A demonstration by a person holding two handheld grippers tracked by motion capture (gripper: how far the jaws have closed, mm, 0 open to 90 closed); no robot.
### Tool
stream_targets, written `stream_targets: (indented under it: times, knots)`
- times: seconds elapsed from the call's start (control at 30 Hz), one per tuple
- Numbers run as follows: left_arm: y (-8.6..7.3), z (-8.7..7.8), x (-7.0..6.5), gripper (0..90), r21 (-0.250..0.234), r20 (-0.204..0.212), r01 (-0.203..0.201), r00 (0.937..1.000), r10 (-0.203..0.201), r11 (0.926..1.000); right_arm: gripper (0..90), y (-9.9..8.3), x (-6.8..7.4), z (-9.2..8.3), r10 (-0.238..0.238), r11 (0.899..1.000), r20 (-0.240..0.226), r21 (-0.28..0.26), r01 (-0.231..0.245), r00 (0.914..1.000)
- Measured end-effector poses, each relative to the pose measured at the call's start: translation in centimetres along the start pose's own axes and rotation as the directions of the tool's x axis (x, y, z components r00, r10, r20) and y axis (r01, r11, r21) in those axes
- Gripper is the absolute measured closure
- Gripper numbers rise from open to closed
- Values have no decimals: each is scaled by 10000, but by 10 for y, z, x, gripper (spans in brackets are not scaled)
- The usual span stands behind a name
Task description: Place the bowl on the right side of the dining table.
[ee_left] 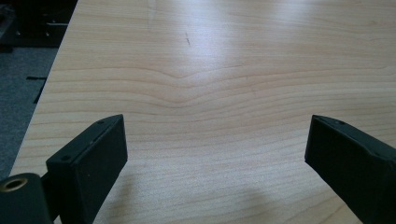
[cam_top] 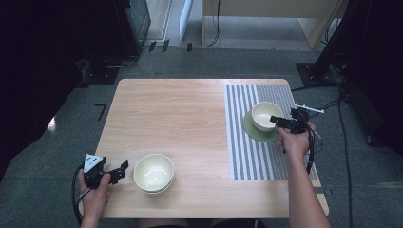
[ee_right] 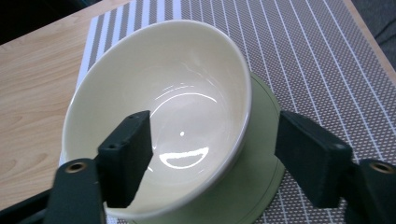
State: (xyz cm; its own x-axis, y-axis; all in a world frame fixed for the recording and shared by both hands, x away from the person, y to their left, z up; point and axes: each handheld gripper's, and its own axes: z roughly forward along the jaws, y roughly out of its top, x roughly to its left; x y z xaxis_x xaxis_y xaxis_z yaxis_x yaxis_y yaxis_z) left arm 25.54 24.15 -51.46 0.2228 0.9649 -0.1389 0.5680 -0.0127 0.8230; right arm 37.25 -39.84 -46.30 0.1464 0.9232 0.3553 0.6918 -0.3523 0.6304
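Right hand-held gripper (ee_right: 212,154): jaws spread, straddling the near rim of the cream bowl (ee_right: 159,107), one inside, one outside, pads not pressing. Bowl sits on a green saucer (ee_right: 261,140) on the striped placemat (ee_right: 303,56), right side of tabletop (cam_top: 180,109). Left hand-held gripper (ee_left: 215,154): jaws spread over bare wood, beside a second bowl (cam_top: 153,173).

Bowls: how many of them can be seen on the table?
2, possibly more. One bowl stands on the green saucer on the striped mat. The near bowl looks stacked on another.
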Motion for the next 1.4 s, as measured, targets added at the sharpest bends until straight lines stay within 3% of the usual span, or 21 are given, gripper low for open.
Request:
stream_targets:
  times: [0.17,0.3,0.43,1.13,1.4]
  knots:
    - [0,0,0,54,0,-6,-2,10000,2,10000,156,-6,2,-9,-773,9943,-172,-753,758,9969]
    - [0,0,0,54,7,-23,-19,10000,19,10000,83,-11,6,-18,-1133,9852,-176,-1312,1100,9934]
    - [0,0,0,54,-6,-38,-18,10000,18,10000,1,-14,8,-23,-1420,9801,-235,-1436,1372,9896]
    - [0,0,-1,54,1,-66,-23,10000,23,10000,0,-44,2,-50,-1989,9610,-373,-2031,1875,9793]
    - [0,0,-1,54,-3,-81,-43,10000,43,10000,0,-59,-4,-53,-1985,9623,-393,-1974,1872,9793]
